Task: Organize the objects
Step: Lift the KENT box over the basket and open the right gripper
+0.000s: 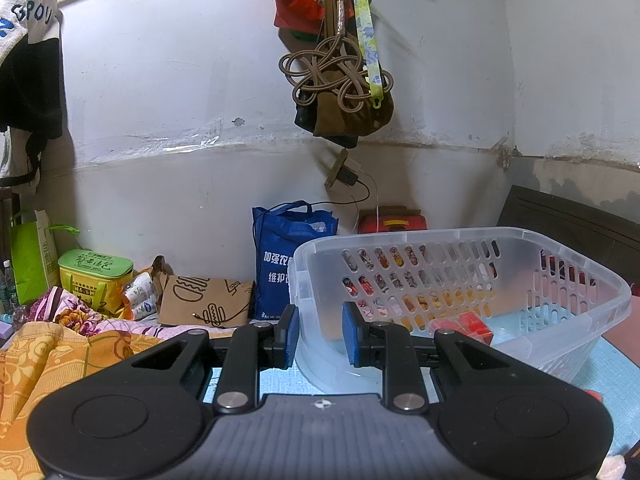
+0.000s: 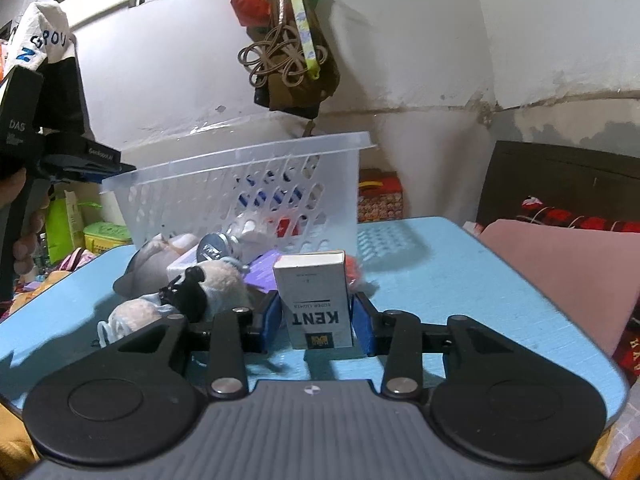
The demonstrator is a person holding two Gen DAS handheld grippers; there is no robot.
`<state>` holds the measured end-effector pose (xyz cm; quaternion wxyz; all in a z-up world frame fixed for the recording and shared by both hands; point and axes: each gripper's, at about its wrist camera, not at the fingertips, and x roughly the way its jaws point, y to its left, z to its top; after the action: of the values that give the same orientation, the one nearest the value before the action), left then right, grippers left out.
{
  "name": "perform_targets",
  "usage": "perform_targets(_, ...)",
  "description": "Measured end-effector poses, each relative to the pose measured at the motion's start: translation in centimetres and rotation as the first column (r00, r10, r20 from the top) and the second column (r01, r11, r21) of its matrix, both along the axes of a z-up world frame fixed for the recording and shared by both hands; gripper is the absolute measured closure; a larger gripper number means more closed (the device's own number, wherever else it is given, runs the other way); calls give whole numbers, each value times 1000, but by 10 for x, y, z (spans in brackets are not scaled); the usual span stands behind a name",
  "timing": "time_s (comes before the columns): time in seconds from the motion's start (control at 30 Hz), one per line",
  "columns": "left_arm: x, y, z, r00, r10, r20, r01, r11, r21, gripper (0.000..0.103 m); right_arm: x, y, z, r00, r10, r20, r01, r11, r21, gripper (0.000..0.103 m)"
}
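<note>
**Blue table and its load**

Light blue table (image 2: 460,280) carries a clear slotted basket (image 2: 248,184), tilted in the right wrist view. Beside it lies a heap: grey plush (image 2: 148,260), panda plush (image 2: 208,284), purple item (image 2: 264,268), dark round cap (image 2: 212,250). White KENT box (image 2: 316,300) stands near the front edge. Pink cushion (image 2: 560,272) sits at the table's right edge.

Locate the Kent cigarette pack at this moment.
In the right wrist view, the Kent cigarette pack stands between the right hand-held gripper fingers, above the blue table, just right of the plush toys and in front of the clear basket.
</note>
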<state>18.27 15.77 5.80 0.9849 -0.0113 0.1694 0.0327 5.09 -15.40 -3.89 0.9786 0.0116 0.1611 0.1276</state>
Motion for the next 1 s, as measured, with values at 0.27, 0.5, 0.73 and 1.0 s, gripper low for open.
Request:
perform_targets(0.27,0,0,0,1000,0,0,0,1000,0,75,2,-12,4,1000,-30,0,30,999,20,61)
perform_targets(0.5,0,0,0,1000,1,0,-1,1000,1,75,0,-14,7,999,-34,8,34,999,25,61)
perform_targets(0.73,0,0,-1,1000,1,0,-1,1000,0,75,-2,-18,10,999,-42,15,42,999,30,61)
perform_targets(1.0,-1,0,-1,1000,1,1,-1,1000,-1,75,-3,-17,19,999,-35,35,35,999,25,61)
